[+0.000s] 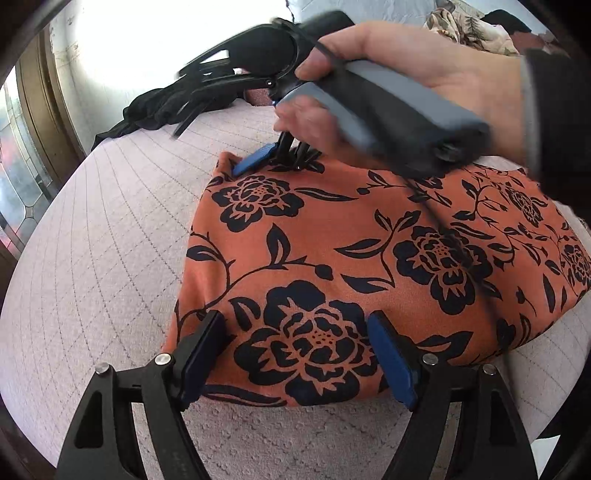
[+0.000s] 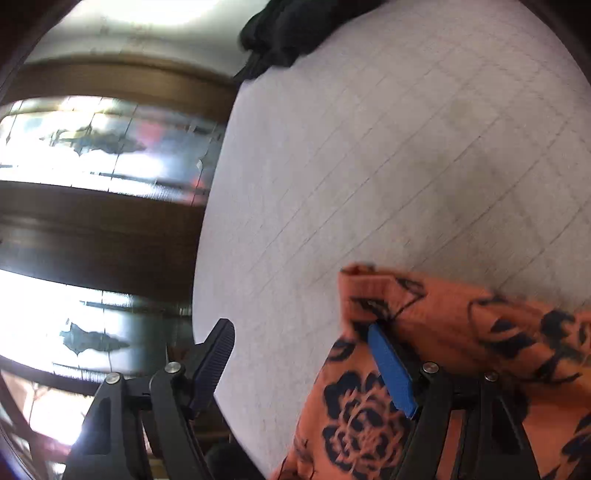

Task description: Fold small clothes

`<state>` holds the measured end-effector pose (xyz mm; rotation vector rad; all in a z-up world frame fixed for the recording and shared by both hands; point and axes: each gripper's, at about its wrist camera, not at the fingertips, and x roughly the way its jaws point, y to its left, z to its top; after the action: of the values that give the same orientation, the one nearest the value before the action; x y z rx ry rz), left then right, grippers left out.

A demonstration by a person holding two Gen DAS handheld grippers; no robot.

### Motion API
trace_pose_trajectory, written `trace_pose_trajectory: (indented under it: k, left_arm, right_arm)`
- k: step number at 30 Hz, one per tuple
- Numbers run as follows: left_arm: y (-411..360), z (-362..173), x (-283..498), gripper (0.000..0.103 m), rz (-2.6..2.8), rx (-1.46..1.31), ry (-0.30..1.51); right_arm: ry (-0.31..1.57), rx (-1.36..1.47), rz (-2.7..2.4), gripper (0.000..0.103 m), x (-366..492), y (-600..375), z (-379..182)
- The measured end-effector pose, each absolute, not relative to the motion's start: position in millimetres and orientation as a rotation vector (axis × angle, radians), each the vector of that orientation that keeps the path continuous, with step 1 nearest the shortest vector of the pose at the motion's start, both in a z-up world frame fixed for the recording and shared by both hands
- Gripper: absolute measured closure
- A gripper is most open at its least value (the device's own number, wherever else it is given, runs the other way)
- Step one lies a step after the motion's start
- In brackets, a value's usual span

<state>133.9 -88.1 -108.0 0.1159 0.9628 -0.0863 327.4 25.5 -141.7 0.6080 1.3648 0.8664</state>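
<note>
An orange cloth with black flowers lies folded on the pale quilted bed. My left gripper is open, its two fingers resting over the cloth's near edge. My right gripper, held in a hand, is at the cloth's far left corner with one blue pad showing. In the right wrist view the right gripper is open; its blue pad lies against the cloth's corner, the other finger over bare bed.
A black garment lies at the bed's far edge, also in the right wrist view. A wooden door with patterned glass stands beyond the bed's left edge. Patterned fabric is piled at far right.
</note>
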Motion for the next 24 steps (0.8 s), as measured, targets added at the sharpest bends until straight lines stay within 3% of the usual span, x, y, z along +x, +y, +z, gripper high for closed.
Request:
trace_pose_trajectory:
  k: [2, 7, 13, 16, 17, 18, 19, 21, 24]
  left_arm:
    - [-90.3, -108.5, 128.4, 0.023, -0.084, 0.115, 0.961]
    - [-92.8, -108.7, 125.4, 0.023, -0.079, 0.117, 0.962]
    - [-94.5, -108.4, 120.1, 0.022, -0.067, 0.123, 0.94]
    - [-95.6, -110.9, 117.5, 0.022, -0.059, 0.126, 0.922]
    - [-95.9, -110.9, 116.4, 0.022, -0.059, 0.124, 0.919]
    - [-95.0, -110.0, 115.0, 0.022, -0.058, 0.116, 0.917]
    - [-93.0, -108.2, 113.3, 0.022, -0.057, 0.101, 0.916]
    - [-87.5, -100.7, 109.3, 0.022, -0.051, 0.056, 0.914]
    - [-81.7, -81.0, 102.8, 0.022, -0.063, -0.032, 0.868]
  right_arm:
    - [1.303, 0.769, 0.788, 0.025, 332.1, 4.2, -142.3]
    - [1.215, 0.707, 0.77, 0.025, 286.8, -54.2, -105.7]
    - [1.104, 0.833, 0.643, 0.025, 175.0, -209.1, -93.1]
    - [1.114, 0.852, 0.466, 0.025, 133.1, -296.6, -112.8]
    - [1.108, 0.868, 0.357, 0.029, 119.3, -332.1, -124.4]
    - [1.058, 0.974, 0.339, 0.042, 106.1, -365.0, -131.0]
    - [1.016, 1.051, 0.31, 0.041, 94.5, -391.3, -131.3]
    - [0.947, 1.012, 0.226, 0.024, 73.4, -425.9, -113.5]
    - [0.911, 1.013, 0.3, 0.021, 56.6, -441.3, -96.4]
